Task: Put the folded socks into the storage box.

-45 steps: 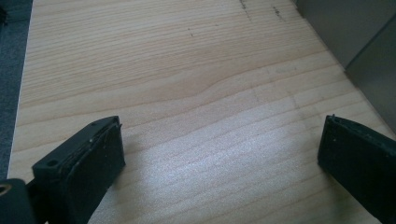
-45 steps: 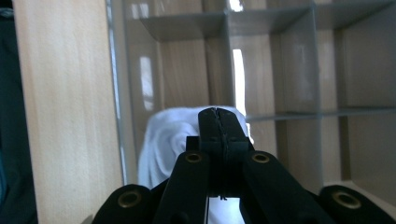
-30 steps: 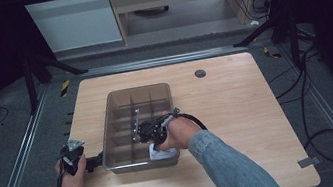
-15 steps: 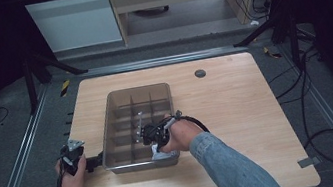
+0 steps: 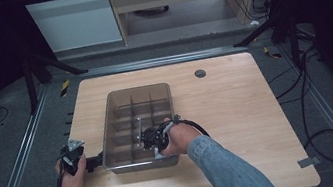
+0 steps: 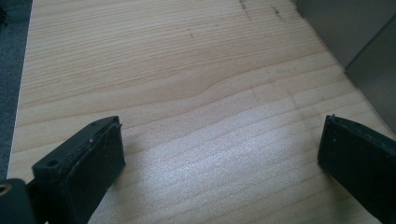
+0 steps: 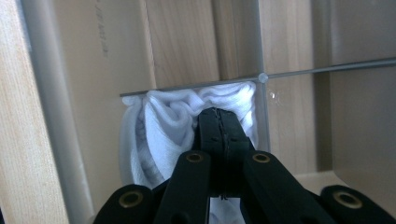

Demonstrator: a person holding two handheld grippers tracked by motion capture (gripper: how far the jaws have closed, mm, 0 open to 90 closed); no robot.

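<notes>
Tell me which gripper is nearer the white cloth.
Right. The right gripper is shut and pressed into the white cloth inside the box; the left gripper stays outside the box.

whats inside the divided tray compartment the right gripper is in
A bunched white cloth sits in that compartment of the clear divided tray, with the shut right gripper pushed into it. The cloth and gripper hide the compartment floor.
</notes>
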